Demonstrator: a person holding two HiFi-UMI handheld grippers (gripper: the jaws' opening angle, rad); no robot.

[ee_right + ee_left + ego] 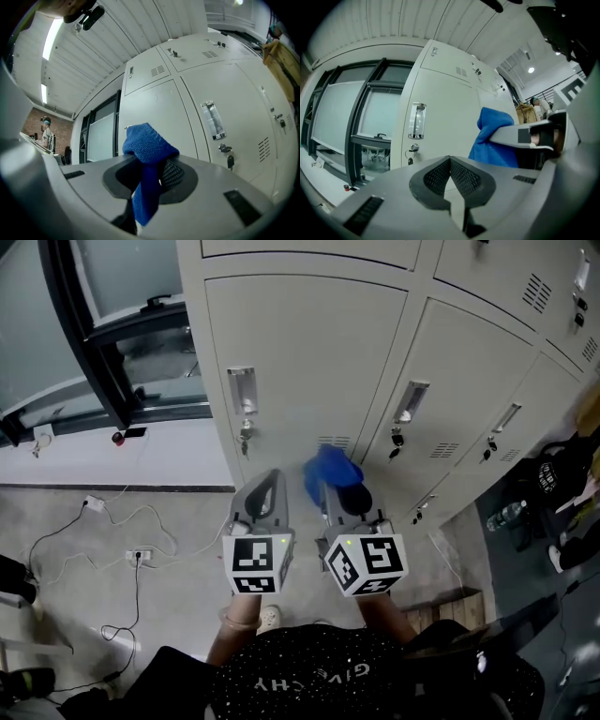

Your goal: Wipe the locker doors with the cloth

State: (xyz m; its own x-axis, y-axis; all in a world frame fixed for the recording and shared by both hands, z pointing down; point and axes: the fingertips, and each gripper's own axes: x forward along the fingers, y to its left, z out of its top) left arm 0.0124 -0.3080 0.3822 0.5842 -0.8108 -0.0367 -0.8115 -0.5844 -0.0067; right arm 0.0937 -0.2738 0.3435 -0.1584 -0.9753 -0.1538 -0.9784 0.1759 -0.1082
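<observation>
Between the jaws of the right claw (157, 174) sits a blue terry cloth (148, 146), pinched fast. Its bunched end pokes out ahead of the tips, close to the pale grey metal locker doors (309, 362). Just left of it, the left claw (450, 163) has its jaws pressed together on nothing.

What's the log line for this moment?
left tongs: shut, empty | right tongs: shut on cloth | cloth: blue, in front of locker door, contact unclear
</observation>
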